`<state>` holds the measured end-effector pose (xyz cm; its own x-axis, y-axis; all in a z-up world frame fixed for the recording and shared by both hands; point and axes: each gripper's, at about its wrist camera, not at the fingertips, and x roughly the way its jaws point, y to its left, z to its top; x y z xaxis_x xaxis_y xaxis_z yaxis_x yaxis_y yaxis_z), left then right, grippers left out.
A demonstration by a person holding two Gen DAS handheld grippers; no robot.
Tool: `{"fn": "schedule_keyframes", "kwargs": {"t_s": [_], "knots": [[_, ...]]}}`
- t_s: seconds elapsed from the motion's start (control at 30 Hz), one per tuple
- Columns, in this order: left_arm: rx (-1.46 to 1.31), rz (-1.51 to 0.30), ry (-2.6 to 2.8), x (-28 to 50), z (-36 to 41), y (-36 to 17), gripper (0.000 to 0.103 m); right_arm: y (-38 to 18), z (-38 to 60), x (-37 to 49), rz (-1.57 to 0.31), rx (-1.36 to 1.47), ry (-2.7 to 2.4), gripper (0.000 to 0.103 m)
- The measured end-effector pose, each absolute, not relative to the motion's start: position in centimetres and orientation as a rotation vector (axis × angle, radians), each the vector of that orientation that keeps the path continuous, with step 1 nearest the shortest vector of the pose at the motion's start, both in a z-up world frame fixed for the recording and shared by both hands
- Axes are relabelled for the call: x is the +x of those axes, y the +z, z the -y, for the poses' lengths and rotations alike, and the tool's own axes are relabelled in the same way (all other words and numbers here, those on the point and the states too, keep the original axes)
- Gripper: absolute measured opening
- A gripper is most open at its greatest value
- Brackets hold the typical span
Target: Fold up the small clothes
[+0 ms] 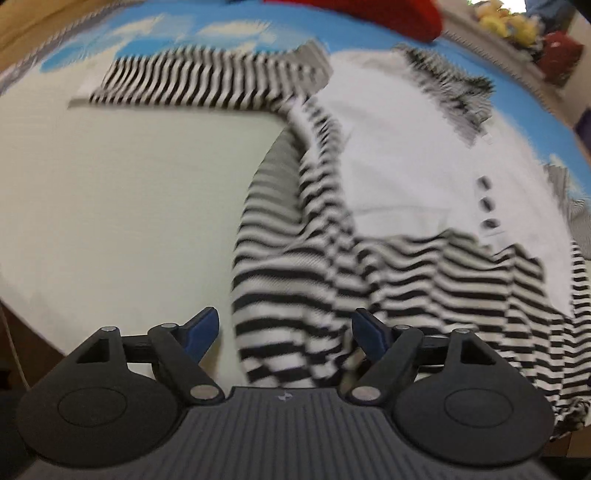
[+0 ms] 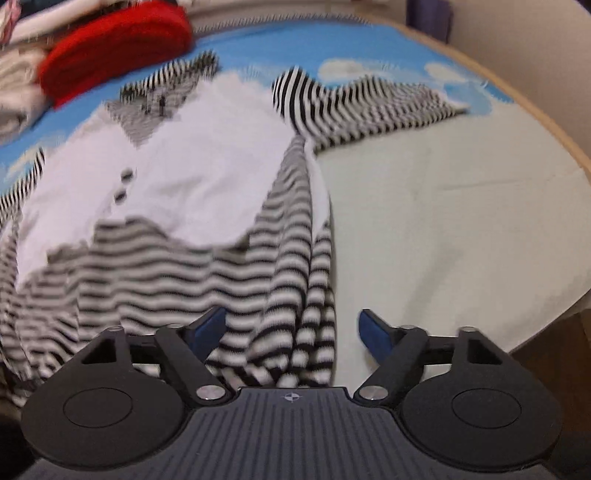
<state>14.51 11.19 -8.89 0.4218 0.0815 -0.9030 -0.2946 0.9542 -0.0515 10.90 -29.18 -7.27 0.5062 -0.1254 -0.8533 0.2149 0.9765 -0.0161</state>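
Observation:
A small black-and-white striped garment [image 1: 369, 280] with a white buttoned chest panel [image 1: 406, 155] lies spread on the cloth-covered table, one sleeve [image 1: 199, 79] stretched out to the side. My left gripper [image 1: 285, 326] hovers low over the lower left corner of its striped hem, open, with the fabric edge between the blue pads and no pad pressing on it. In the right wrist view the same garment [image 2: 166, 266] shows with its other sleeve [image 2: 369, 107]. My right gripper [image 2: 292, 323] is open over the hem's right corner, striped cloth lying between the jaws.
The table cover [image 2: 443, 221] is pale with a blue sky-and-clouds print at the far side. A red folded garment [image 2: 114, 44] and pale clothes lie at the back. Yellow plush toys [image 1: 509, 22] sit beyond the table. The wooden table rim [image 2: 554, 133] curves on the right.

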Motion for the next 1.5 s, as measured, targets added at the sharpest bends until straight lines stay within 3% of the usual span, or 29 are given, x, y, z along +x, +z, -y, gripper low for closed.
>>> {"fn": "schedule_keyframes", "kwargs": {"t_s": [0.17,0.23,0.3,0.33,0.37,0.4,0.47,0.67,0.77,0.9,0.93,1.03,1.17,1.27,1.3,1.4,1.5], "knots": [[-0.273,-1.162,0.242,13.9,-12.0,-10.6,0.08,-8.9,30.6,10.9,-1.076,0.126,-0.257,0.067],[-0.236,-1.153,0.213,13.6,-11.6,-10.5,0.068,-9.6,30.9,10.9,-1.099,0.158,-0.277,0.05],[-0.235,-1.147,0.159,13.5,-11.2,-10.5,0.036,-9.9,31.0,10.8,-1.11,0.196,-0.262,0.036],[-0.234,-1.142,0.132,13.3,-11.0,-10.3,0.025,-9.8,30.9,10.7,-1.107,0.207,-0.25,0.025],[-0.237,-1.136,0.104,13.2,-10.7,-10.2,0.012,-9.5,30.8,10.6,-1.099,0.208,-0.239,0.02],[-0.236,-1.124,0.092,13.2,-10.4,-9.9,0.011,-9.2,30.7,10.5,-1.091,0.202,-0.24,0.011],[-0.241,-1.097,0.072,12.7,-10.0,-9.0,0.01,-8.5,30.7,10.0,-1.066,0.194,-0.259,0.007],[-0.221,-1.197,0.054,12.0,-9.9,-9.7,0.011,-8.9,30.7,10.1,-1.102,0.137,-0.309,0.006],[-0.2,-1.179,0.079,12.1,-9.8,-9.1,0.025,-8.2,29.9,10.2,-1.062,0.099,-0.318,0.012],[-0.12,-1.002,0.067,11.6,-8.7,-6.1,0.035,-5.5,29.5,9.5,-0.907,0.108,-0.316,0.047],[-0.114,-0.966,0.043,11.4,-8.3,-5.5,0.035,-4.9,29.4,9.3,-0.873,0.112,-0.298,0.051],[-0.108,-0.952,-0.024,11.5,-7.1,-5.7,0.035,-5.5,28.7,9.6,-0.898,0.094,-0.228,0.054],[-0.027,-1.151,-0.017,12.8,-6.0,-9.1,0.036,-9.0,28.4,10.8,-1.124,0.084,-0.219,0.055],[-0.052,-1.142,0.015,13.1,-6.2,-8.9,0.037,-8.1,28.4,10.7,-1.08,0.1,-0.215,0.057],[-0.059,-1.11,0.012,13.1,-6.1,-8.3,0.039,-7.5,28.3,10.5,-1.046,0.096,-0.209,0.062],[-0.049,-1.011,0.016,12.5,-6.1,-6.6,0.054,-5.5,28.0,9.7,-0.923,0.098,-0.197,0.099],[-0.044,-0.921,0.032,12.1,-6.4,-4.9,0.058,-3.6,27.6,9.3,-0.764,0.059,-0.191,0.102]]}}
